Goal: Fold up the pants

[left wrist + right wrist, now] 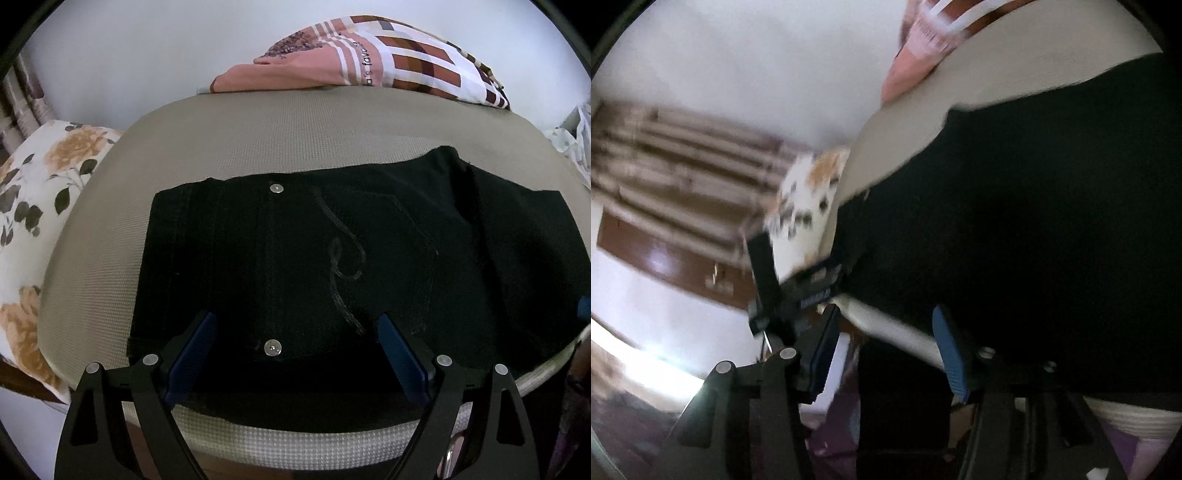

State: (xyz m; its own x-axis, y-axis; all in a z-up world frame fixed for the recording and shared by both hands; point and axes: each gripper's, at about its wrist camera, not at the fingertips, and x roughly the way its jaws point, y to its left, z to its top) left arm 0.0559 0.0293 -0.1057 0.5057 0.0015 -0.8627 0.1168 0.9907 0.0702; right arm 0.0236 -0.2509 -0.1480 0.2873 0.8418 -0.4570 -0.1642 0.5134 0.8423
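Observation:
Black pants [332,258] lie folded flat on a beige padded surface [258,140], back pocket with pale stitching facing up, two metal rivets showing. My left gripper [295,328] is open, its blue-padded fingers [195,347] resting over the near edge of the pants, nothing between them. In the blurred, tilted right wrist view the pants [1034,221] fill the right side. My right gripper [886,332] is open and empty beside the near edge of the surface. The left gripper [809,284] shows there as a dark shape at the pants' edge.
A pink and checked folded cloth [369,62] lies at the far edge of the surface. A floral pillow [40,192] lies to the left. A white wall [147,55] stands behind. Striped curtains [683,166] and brown wood trim [665,258] show in the right wrist view.

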